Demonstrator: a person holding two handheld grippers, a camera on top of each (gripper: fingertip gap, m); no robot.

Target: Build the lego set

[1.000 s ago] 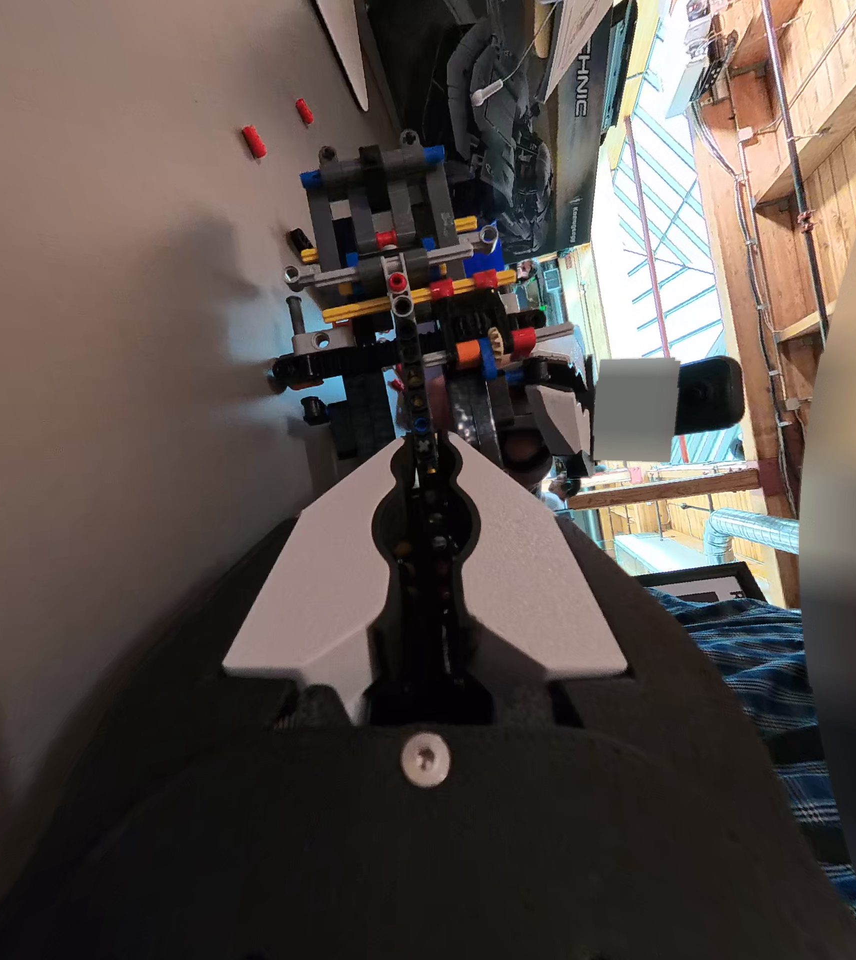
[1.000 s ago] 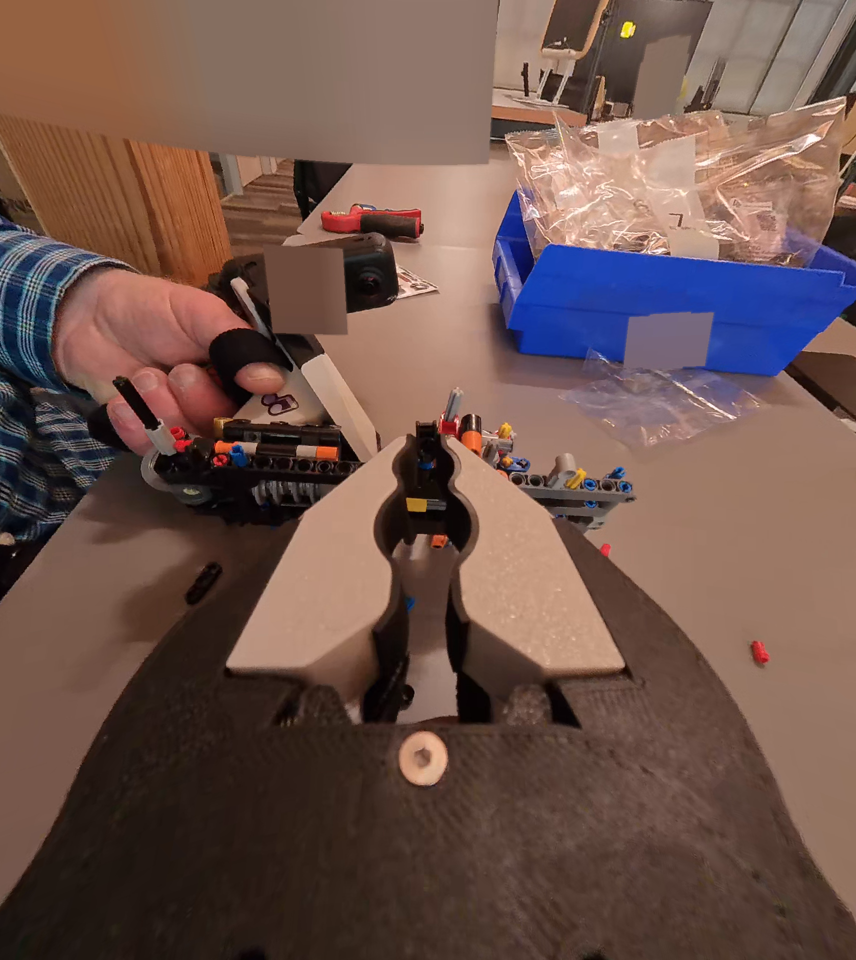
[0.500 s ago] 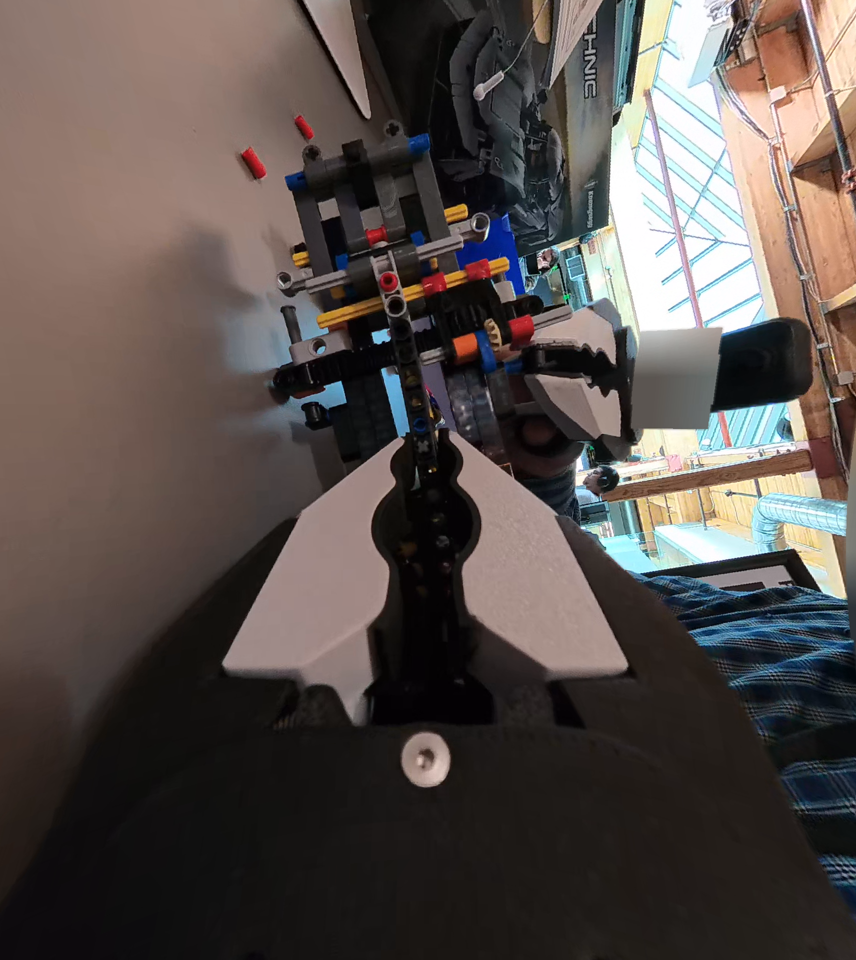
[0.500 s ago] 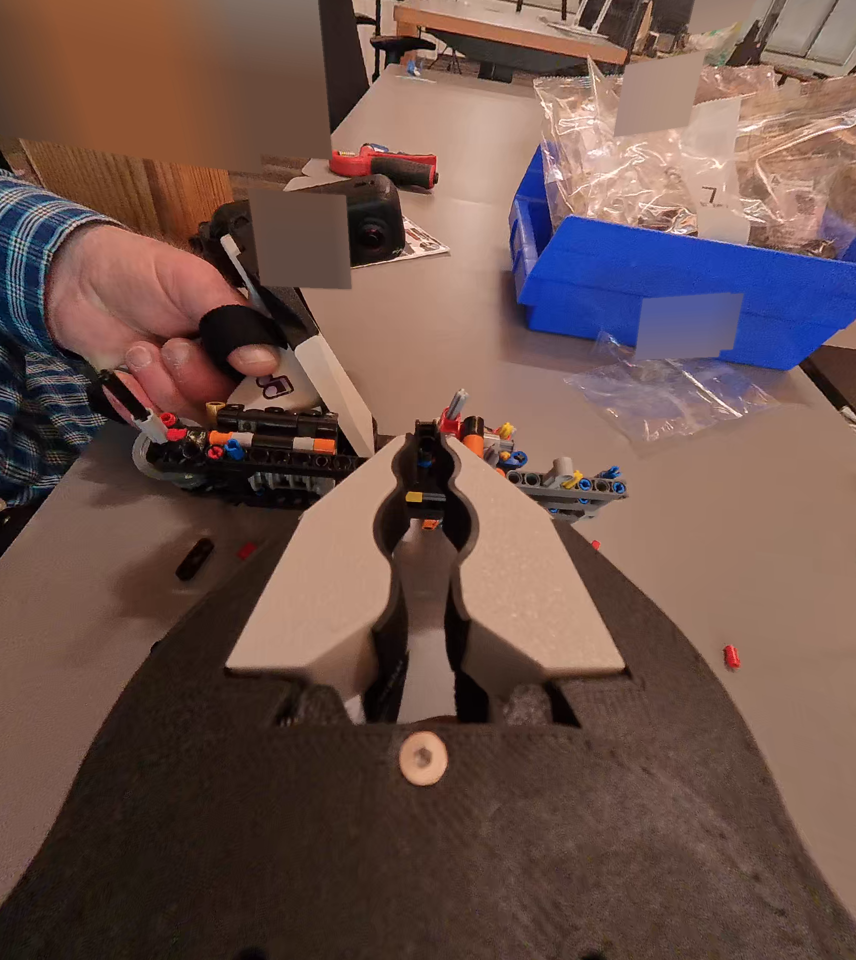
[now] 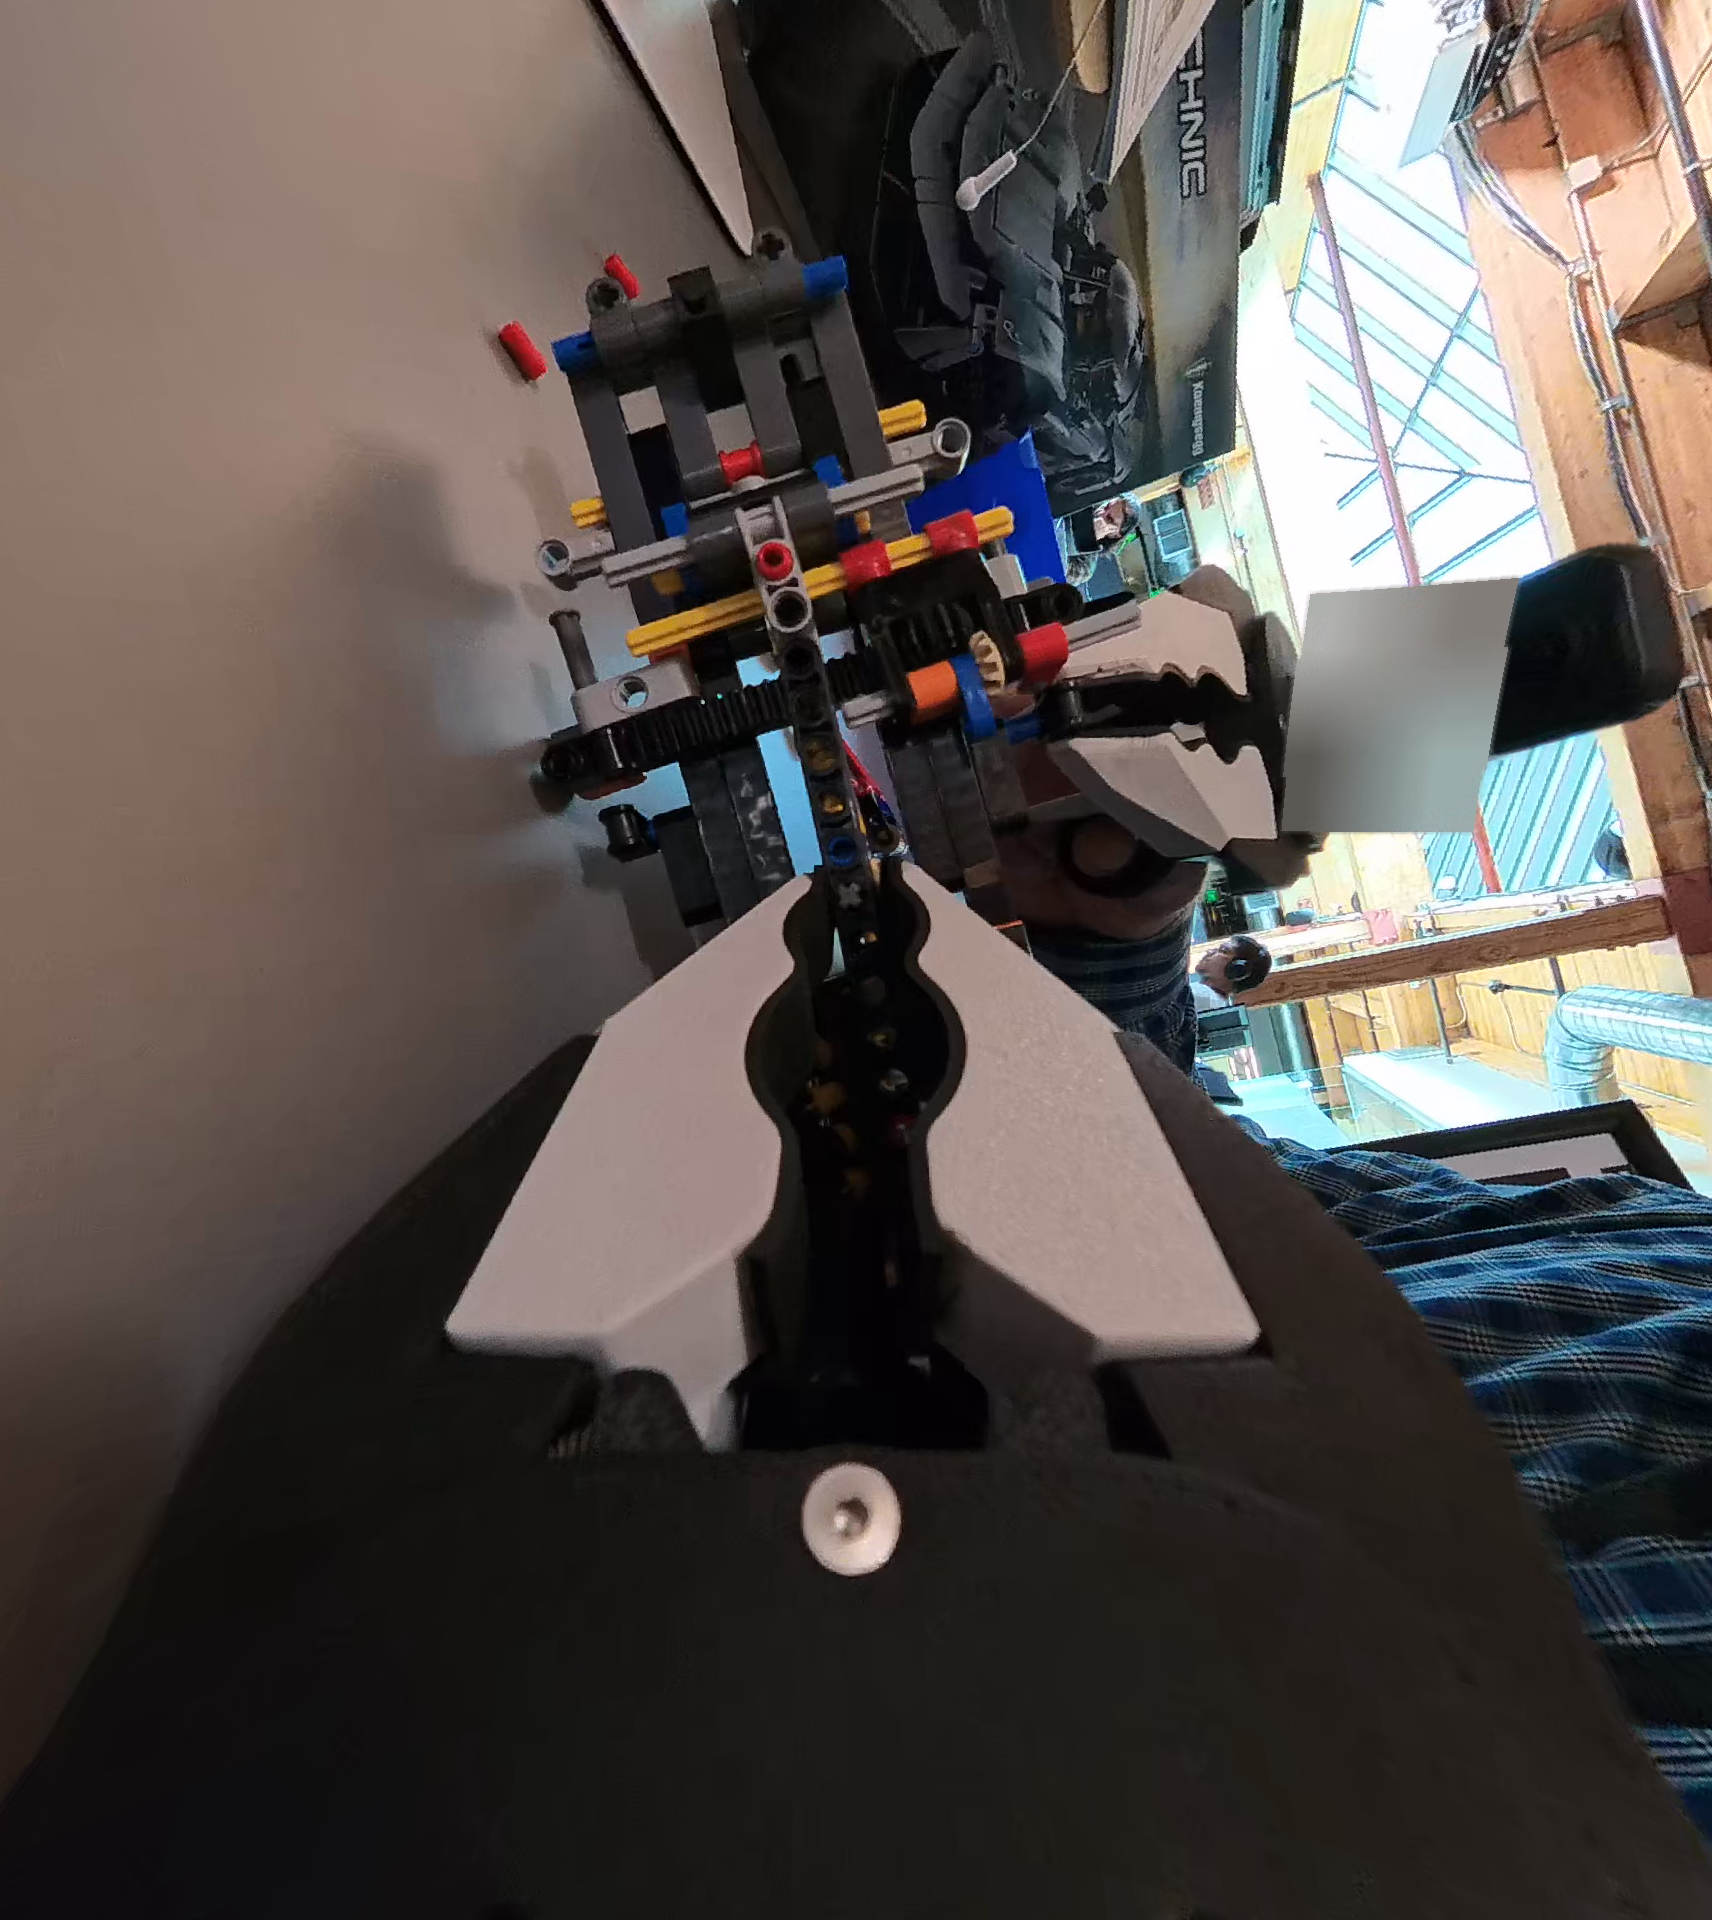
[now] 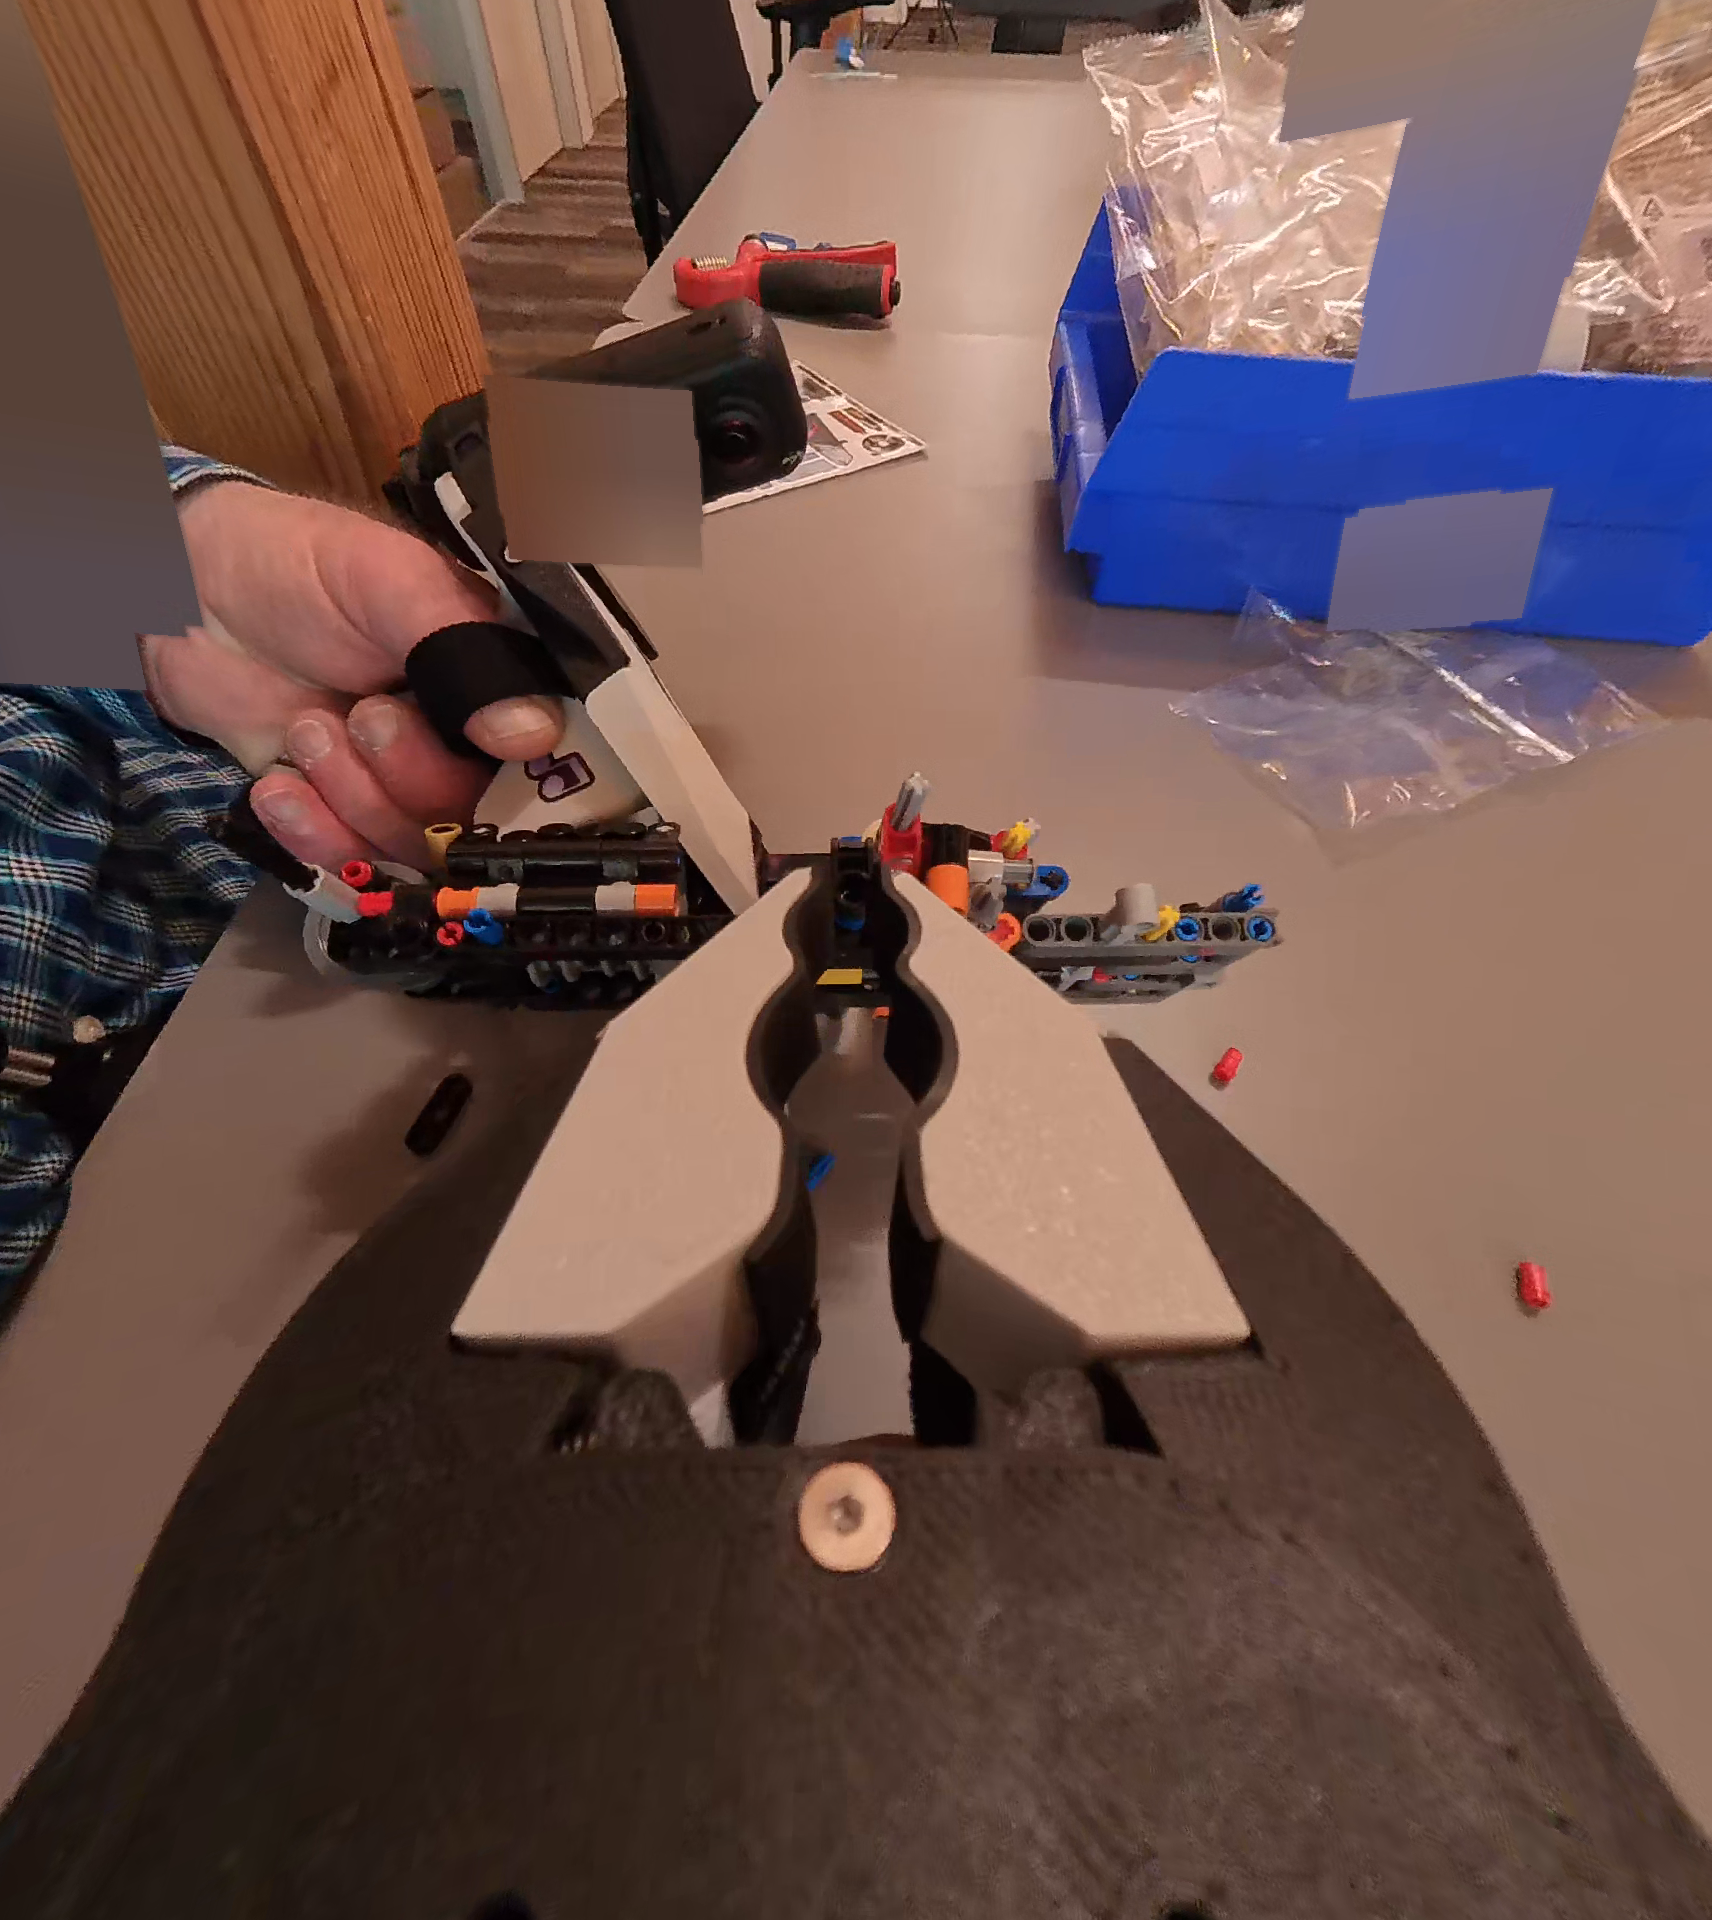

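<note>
Both grippers clamped on the lego assembly (image 6: 831, 925) mid-table (image 6: 935, 644): left gripper (image 5: 847, 904) pinching its black beam end, right gripper (image 6: 854, 883) nipping the center frame; risk = twist btwn grips pops pins, loose red pins (image 6: 1532, 1285) at 4 o'clock roll off.

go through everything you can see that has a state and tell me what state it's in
left gripper: shut on the lego model.
right gripper: shut on the lego model.
lego model: partly built, lying on the table.
blue bin: open, holding plastic bags.
</note>
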